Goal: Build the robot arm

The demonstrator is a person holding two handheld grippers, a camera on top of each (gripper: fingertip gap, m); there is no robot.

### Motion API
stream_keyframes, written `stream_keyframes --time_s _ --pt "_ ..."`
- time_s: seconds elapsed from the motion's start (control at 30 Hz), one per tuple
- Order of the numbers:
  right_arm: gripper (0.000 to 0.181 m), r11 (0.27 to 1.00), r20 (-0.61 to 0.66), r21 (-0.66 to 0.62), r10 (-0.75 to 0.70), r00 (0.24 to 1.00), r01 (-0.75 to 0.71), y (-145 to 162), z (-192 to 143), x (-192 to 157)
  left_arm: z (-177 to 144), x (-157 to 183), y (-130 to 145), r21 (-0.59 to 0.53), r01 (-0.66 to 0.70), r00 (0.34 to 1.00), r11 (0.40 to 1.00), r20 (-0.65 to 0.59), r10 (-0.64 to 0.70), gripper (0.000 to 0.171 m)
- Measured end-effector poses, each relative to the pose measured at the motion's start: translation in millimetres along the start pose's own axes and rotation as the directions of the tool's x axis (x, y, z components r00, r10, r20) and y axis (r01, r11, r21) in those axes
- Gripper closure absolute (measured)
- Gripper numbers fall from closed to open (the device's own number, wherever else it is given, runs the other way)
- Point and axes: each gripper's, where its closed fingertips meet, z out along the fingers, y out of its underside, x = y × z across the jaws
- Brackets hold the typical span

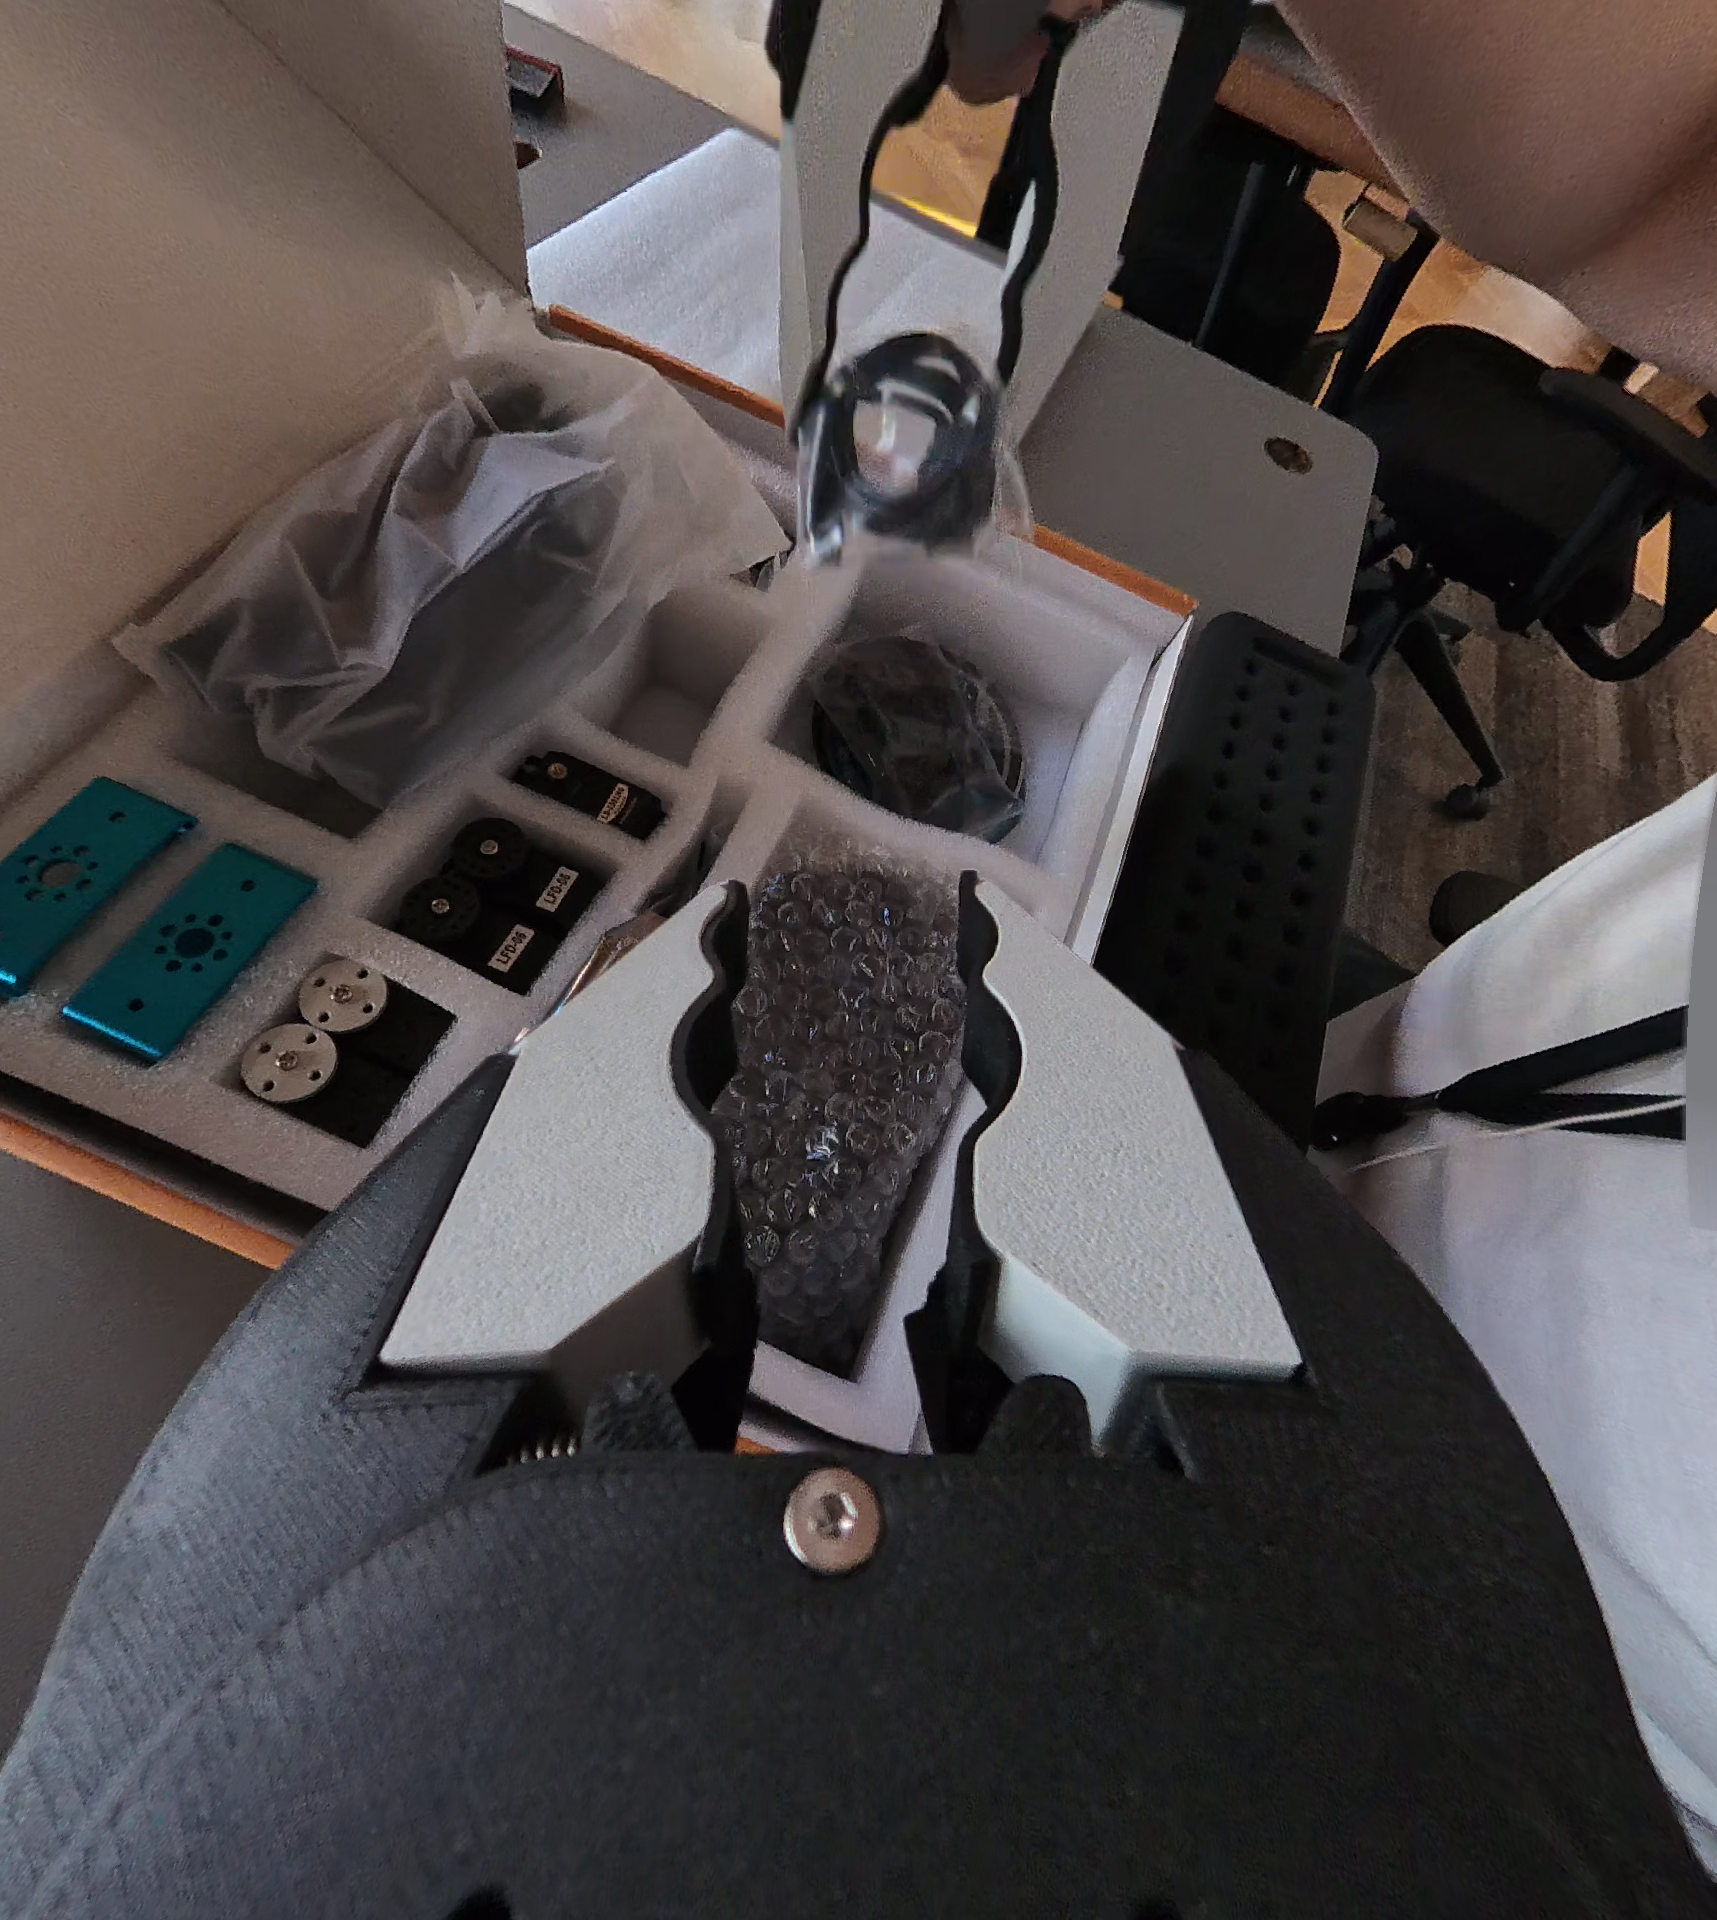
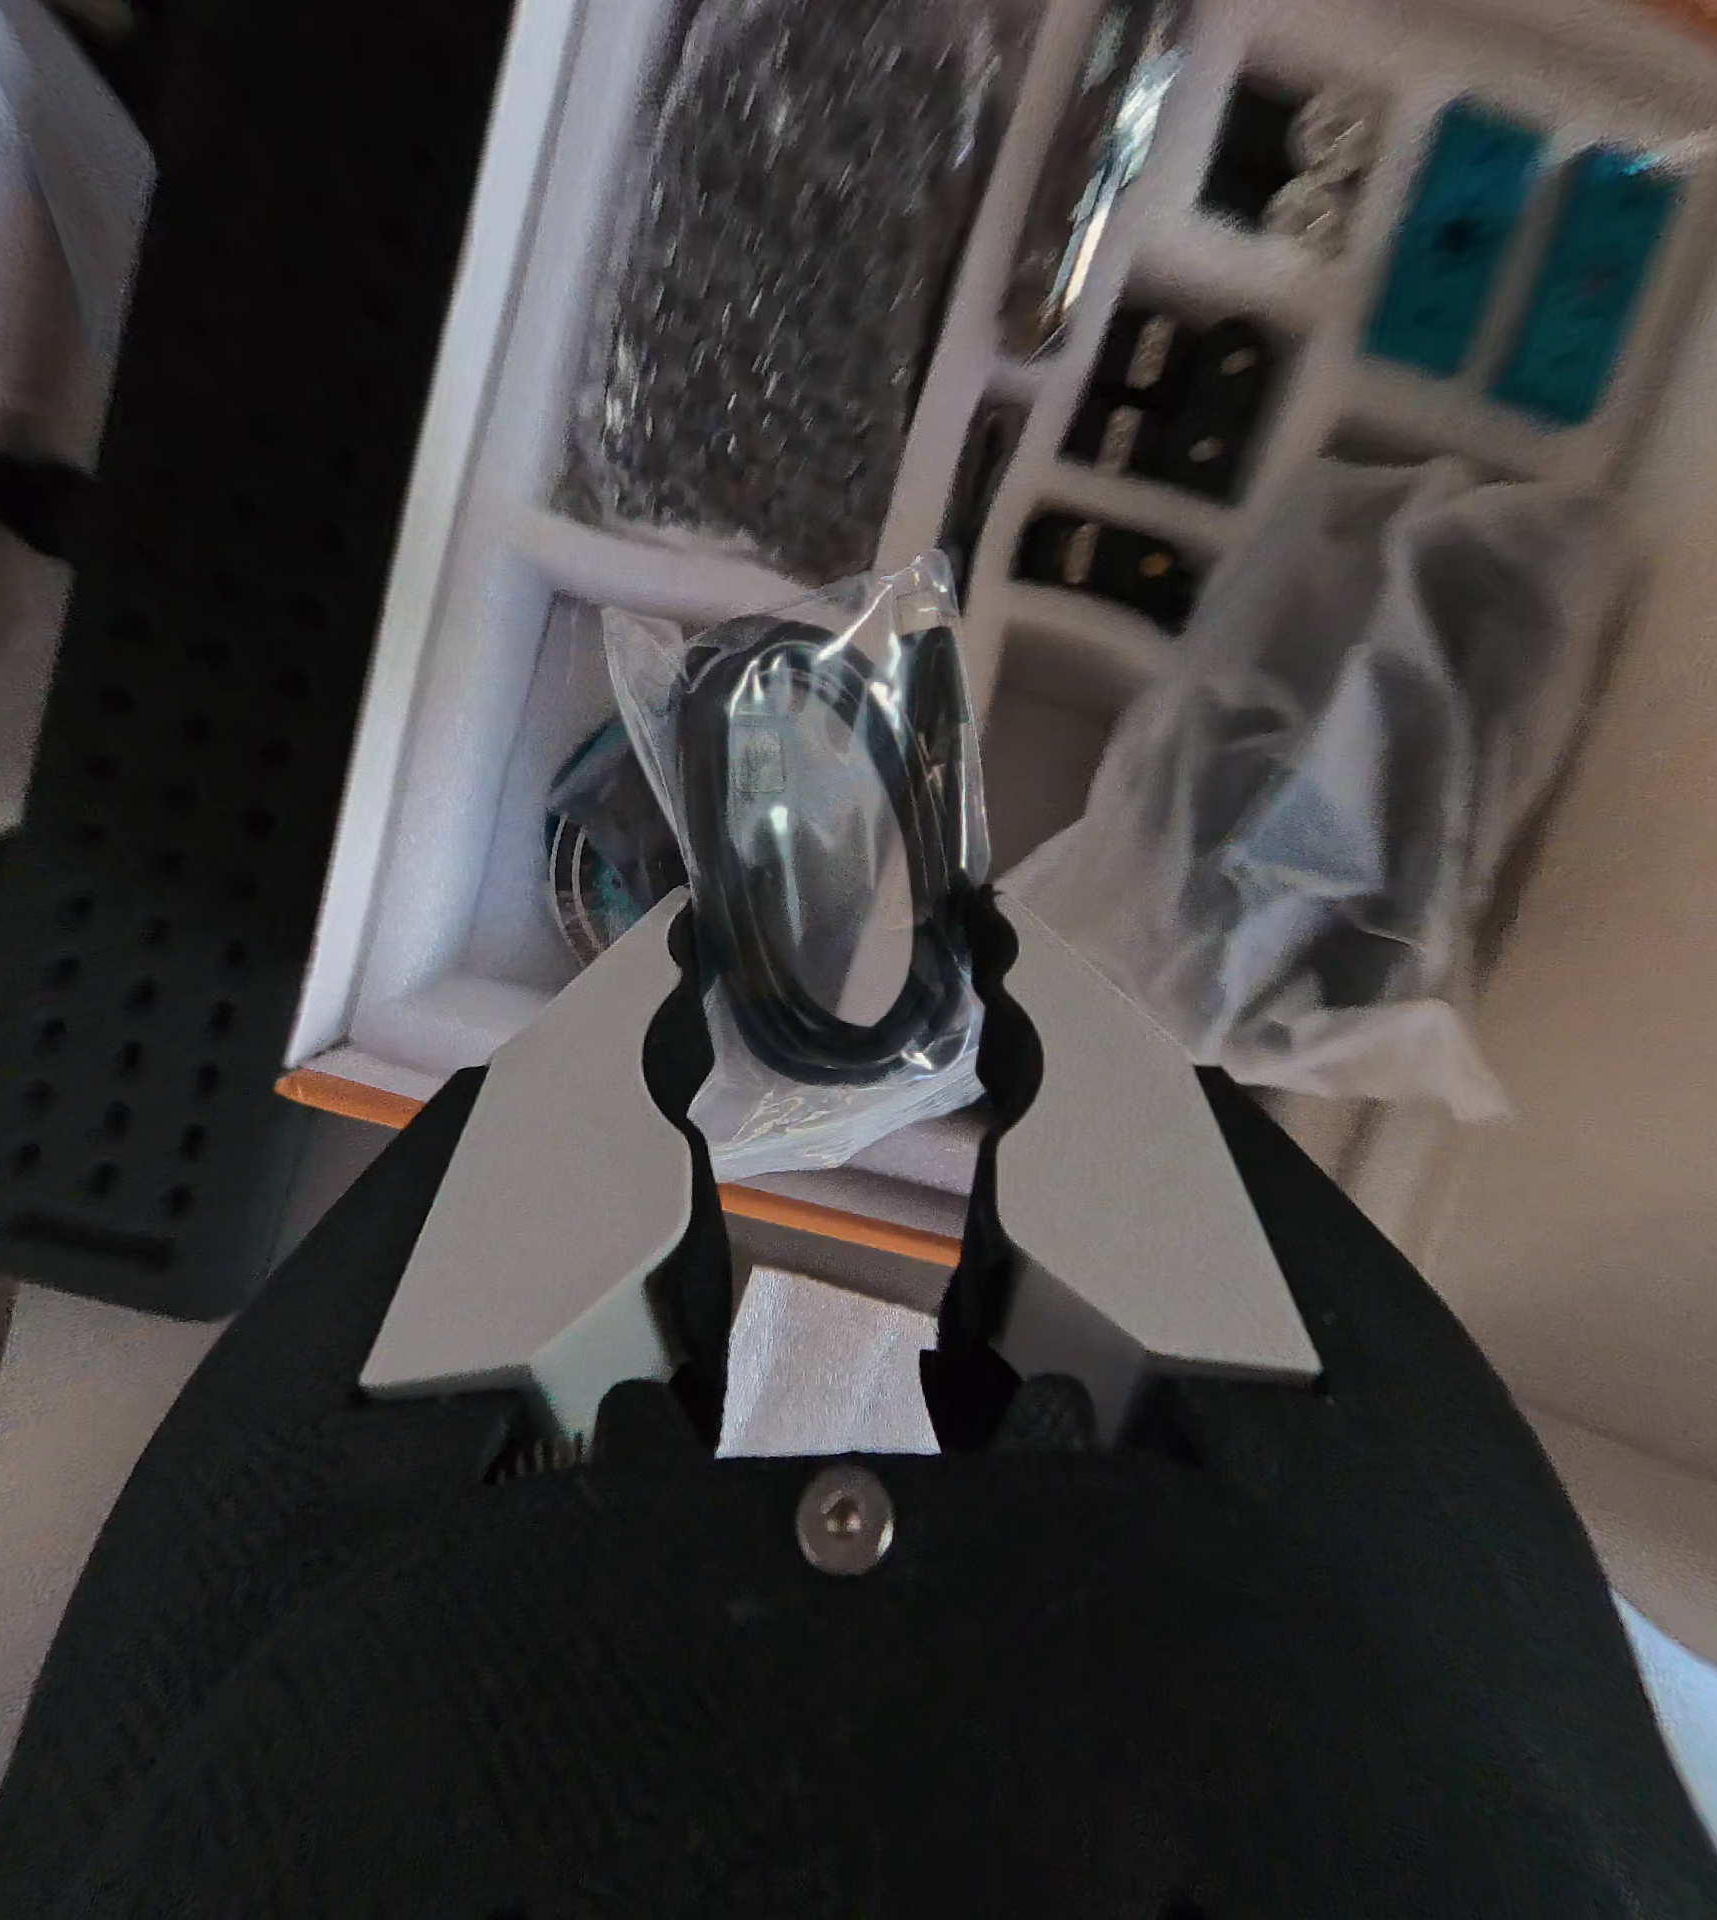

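Fingers of the right gripper (image 2: 838,925) pinch a clear bag of coiled black cable (image 2: 823,852) between them. Left gripper (image 1: 843,904) gapes, holding nothing — bubble-wrapped bundle (image 1: 838,1060) directly beneath, in the foam-lined box (image 1: 1124,717).

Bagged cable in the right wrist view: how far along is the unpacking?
Done: the bagged cable is lifted clear of the foam-lined box. In hand: the right tongs are clamped on it. Left: the left tongs hover open over the bubble-wrapped item; teal plates remain seated.

2 teal plates (image 1: 116,920); black cable (image 2: 823,852), clear bag; white foam (image 1: 1093,665).
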Motion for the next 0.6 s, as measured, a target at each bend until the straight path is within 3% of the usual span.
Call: stream_keyframes --time_s 0.13,0.3,0.43,0.6 --pt "0.133 0.992 -0.106 0.118 0.05 0.993 -0.038 -4 -32 9 13 4 -3 0.006 0.009 1.0 1.0 -0.022 -0.009 0.13" --pt "0.133 0.962 -0.315 0.27 0.137 0.939 -0.05 19 -58 6 78 17 -12 -0.051 0.074 0.997 0.996 0.036 -0.073 0.12" --pt "0.133 0.926 -0.406 0.375 0.205 0.89 -0.043 30 -78 -8 134 22 -3 -0.194 0.06 0.986 0.979 0.163 -0.028 0.11" --pt "0.133 0.934 -0.502 0.358 0.202 0.841 -0.01 50 -85 -19 172 17 16 -0.374 0.065 0.958 0.925 0.284 0.048 0.097"
